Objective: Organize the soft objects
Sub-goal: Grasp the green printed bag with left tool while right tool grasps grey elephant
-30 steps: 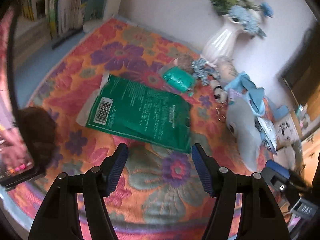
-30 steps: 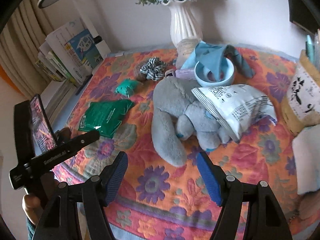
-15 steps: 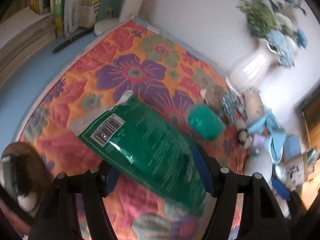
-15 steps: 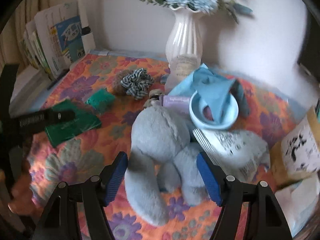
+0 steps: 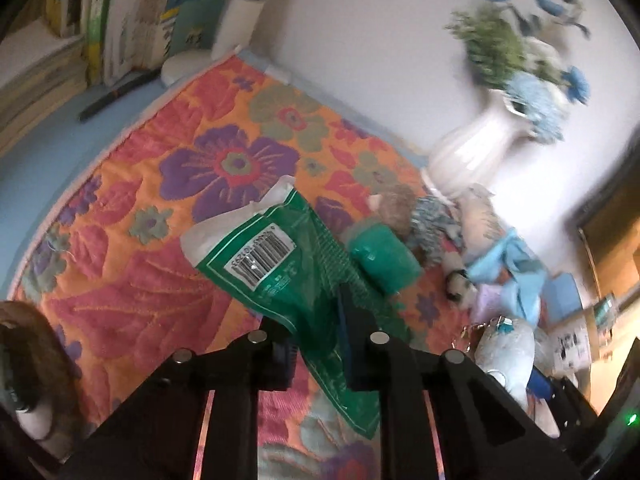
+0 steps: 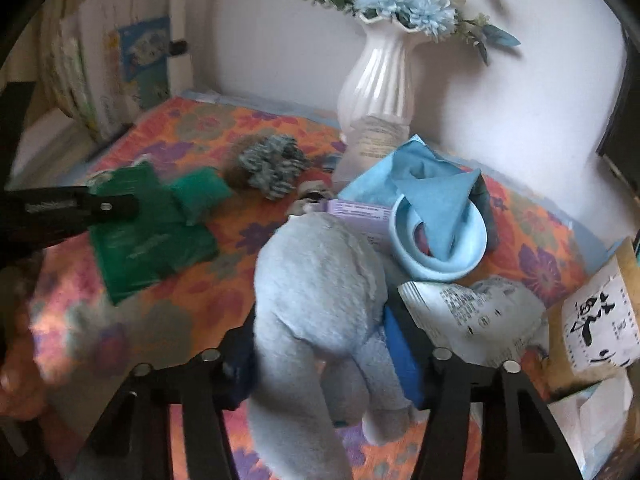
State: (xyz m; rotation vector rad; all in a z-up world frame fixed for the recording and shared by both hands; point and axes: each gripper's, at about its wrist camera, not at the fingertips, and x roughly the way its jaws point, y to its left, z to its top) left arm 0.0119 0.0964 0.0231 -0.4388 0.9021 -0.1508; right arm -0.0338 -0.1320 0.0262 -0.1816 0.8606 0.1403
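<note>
The left hand-held gripper [image 5: 320, 340] is pinched tight on the near edge of a green foil packet [image 5: 280, 276]; its jaws have just been closing, and the packet now tilts up off the flowered cloth [image 5: 132, 280] that covers the desk. The right hand-held gripper [image 6: 320, 360] has also just been closing, and its blue pads press into the body of a grey plush toy [image 6: 320, 288], which still lies on the cloth with its limbs hanging toward the camera.

Judging from how things lie, the sorting has barely begun: both picks are only just made and nothing looks gathered or put away yet. Everything else remains scattered.

Counted outward: one green packet, one smaller green bundle [image 6: 200, 194] just beyond it, one striped scrunchie [image 6: 274, 166] beside a brownish fuzzy thing too blurred to name, and one plush toy. Against the toy's right side leans one white printed pouch [image 6: 472, 312]; behind it stands one pale blue bowl [image 6: 440, 268] with one blue cloth [image 6: 432, 196] draped into it. One white vase [image 6: 380, 76] of blue flowers stands at the wall, and a row of books [image 6: 120, 68] leans at the left.
</note>
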